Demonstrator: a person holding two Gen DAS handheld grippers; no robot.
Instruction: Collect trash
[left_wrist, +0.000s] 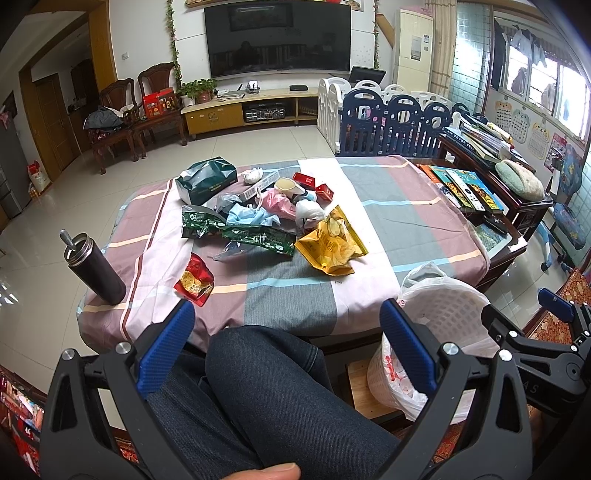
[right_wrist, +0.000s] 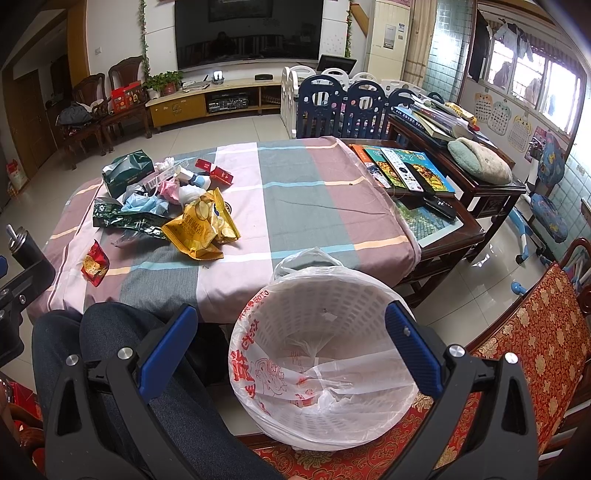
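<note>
A heap of trash lies on the striped cloth of the table (left_wrist: 388, 221): a yellow chip bag (left_wrist: 330, 243), a green wrapper (left_wrist: 236, 230), a small red wrapper (left_wrist: 194, 280), a green tissue pack (left_wrist: 205, 181), blue and pink bags and red boxes. A white basket lined with a plastic bag (right_wrist: 325, 362) stands at the table's near right edge; it also shows in the left wrist view (left_wrist: 436, 332). My left gripper (left_wrist: 286, 339) is open and empty above the person's knee. My right gripper (right_wrist: 290, 339) is open and empty above the basket.
A dark steel bottle (left_wrist: 94, 267) stands at the table's near left corner. Books and remotes (right_wrist: 406, 171) lie on the glass side table at right. A red patterned chair (right_wrist: 528, 354) is at the right. The person's jeans-clad legs (left_wrist: 266, 398) are below the grippers.
</note>
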